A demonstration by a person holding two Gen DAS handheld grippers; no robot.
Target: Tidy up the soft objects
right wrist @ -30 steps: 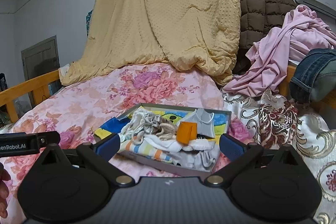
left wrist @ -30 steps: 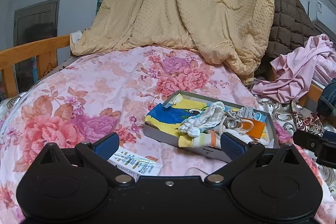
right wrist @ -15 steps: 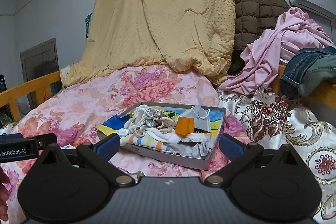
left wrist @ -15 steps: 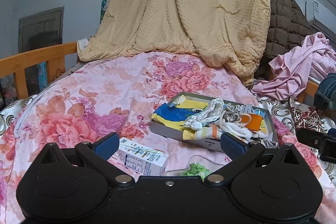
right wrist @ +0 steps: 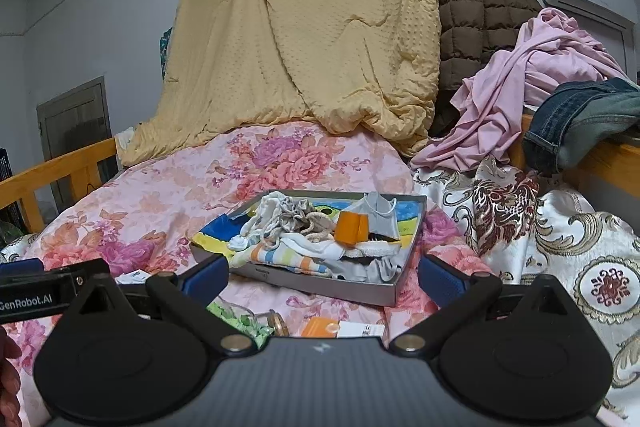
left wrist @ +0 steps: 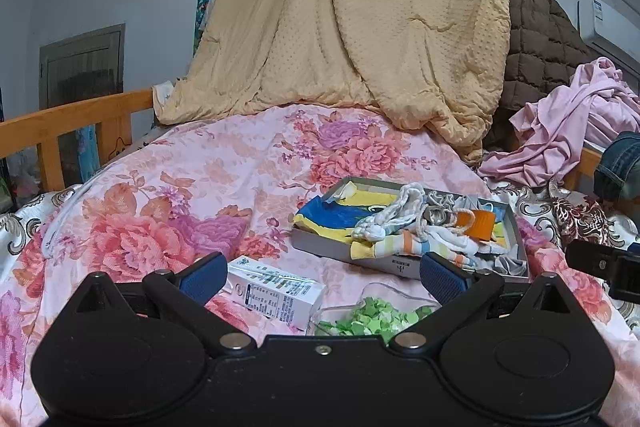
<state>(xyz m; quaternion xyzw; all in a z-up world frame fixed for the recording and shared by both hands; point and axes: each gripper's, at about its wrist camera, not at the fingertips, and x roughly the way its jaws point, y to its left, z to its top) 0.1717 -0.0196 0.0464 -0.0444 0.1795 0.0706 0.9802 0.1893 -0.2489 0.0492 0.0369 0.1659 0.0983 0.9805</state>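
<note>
Both tools hang released, left tool [left wrist: 320,277] and right tool [right wrist: 322,277], above the bed [right wrist: 168,187]; the tray [right wrist: 320,281] of socks [right wrist: 288,255] lies ahead, long axis slanting leftward.

Matt grey tray [right wrist: 320,287] (crumpled cloth socks [right wrist: 288,257])

Soft, even indoor light, faint shadows; sharp focus (fisheye bending, dark vignette at corners).

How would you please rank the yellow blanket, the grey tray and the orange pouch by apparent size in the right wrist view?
1. yellow blanket, by far the largest
2. grey tray
3. orange pouch, smallest, lying in the tray
</note>
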